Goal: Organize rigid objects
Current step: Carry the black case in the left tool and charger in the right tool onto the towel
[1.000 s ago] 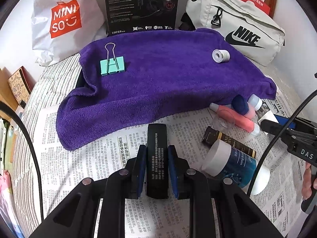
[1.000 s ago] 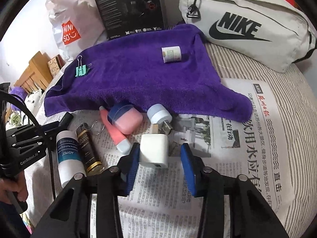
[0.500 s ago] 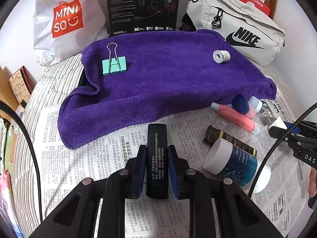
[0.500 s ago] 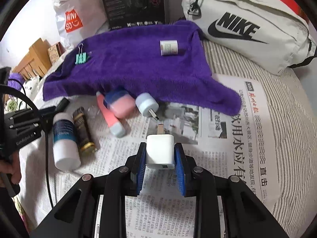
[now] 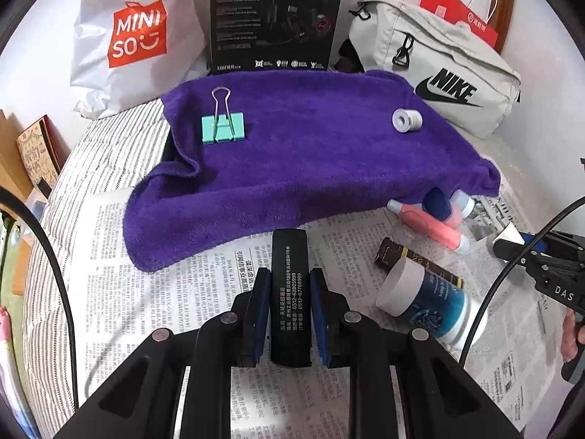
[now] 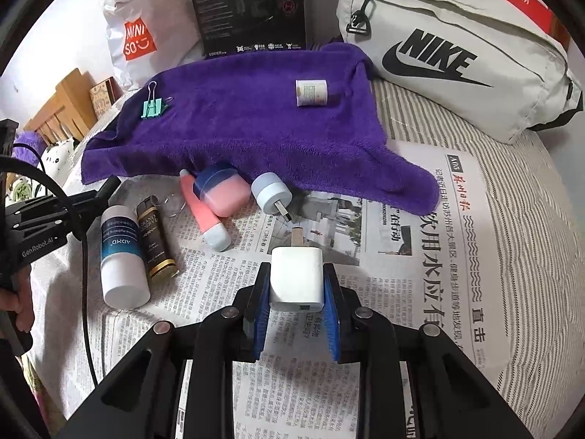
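Note:
My left gripper (image 5: 289, 283) is shut on a black flat bar with white print (image 5: 289, 285), held over the newspaper just in front of the purple towel (image 5: 310, 153). My right gripper (image 6: 297, 278) is shut on a white plug charger (image 6: 297, 278), its prongs pointing away from me. On the towel lie a teal binder clip (image 5: 222, 130) at the left and a small white roll (image 5: 406, 120) at the right. Below the towel's edge lie a pink tube (image 6: 204, 212), a pink-and-blue jar (image 6: 221, 190), a pale blue plug (image 6: 270, 192), a dark bottle (image 6: 155, 241) and a white-and-blue bottle (image 6: 120, 252).
Newspaper (image 6: 420, 241) covers a striped bed sheet (image 6: 523, 219). At the back stand a white Miniso bag (image 5: 124, 40), a black box (image 5: 274, 18) and a grey Nike bag (image 6: 457, 51). Wooden items (image 6: 62, 109) line the left edge. A hand (image 6: 14, 303) holds the left gripper's handle.
The right gripper's jaws closed onto the white charger and lifted it back, away from the pale blue plug. The left gripper kept its hold on the black bar and stayed put.

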A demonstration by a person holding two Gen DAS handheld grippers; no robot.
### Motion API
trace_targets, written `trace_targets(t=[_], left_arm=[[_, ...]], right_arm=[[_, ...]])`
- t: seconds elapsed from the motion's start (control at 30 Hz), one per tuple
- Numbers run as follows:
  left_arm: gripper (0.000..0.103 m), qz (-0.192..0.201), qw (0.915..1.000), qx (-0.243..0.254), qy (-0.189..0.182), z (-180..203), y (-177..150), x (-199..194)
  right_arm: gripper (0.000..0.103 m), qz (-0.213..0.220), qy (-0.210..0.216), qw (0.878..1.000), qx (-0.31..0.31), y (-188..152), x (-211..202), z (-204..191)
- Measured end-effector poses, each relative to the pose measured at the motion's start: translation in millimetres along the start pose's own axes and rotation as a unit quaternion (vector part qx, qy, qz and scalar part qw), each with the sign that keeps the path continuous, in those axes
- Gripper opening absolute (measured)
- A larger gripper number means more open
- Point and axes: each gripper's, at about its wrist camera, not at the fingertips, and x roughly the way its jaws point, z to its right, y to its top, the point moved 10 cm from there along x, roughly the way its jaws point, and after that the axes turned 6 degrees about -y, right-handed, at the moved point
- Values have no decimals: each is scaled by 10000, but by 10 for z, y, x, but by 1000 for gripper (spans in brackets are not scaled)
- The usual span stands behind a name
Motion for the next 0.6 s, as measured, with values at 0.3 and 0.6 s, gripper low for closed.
trace_targets(t=[0.3,0.6], left_arm=[[21,-17,10000,15,22,-38,73,-76],[21,93,10000,-23,-27,-56,206,-171]], right_arm=[[26,-66,216,9997,91,28,-28,10],[26,-30,323,9995,64,135,-64,-10]])
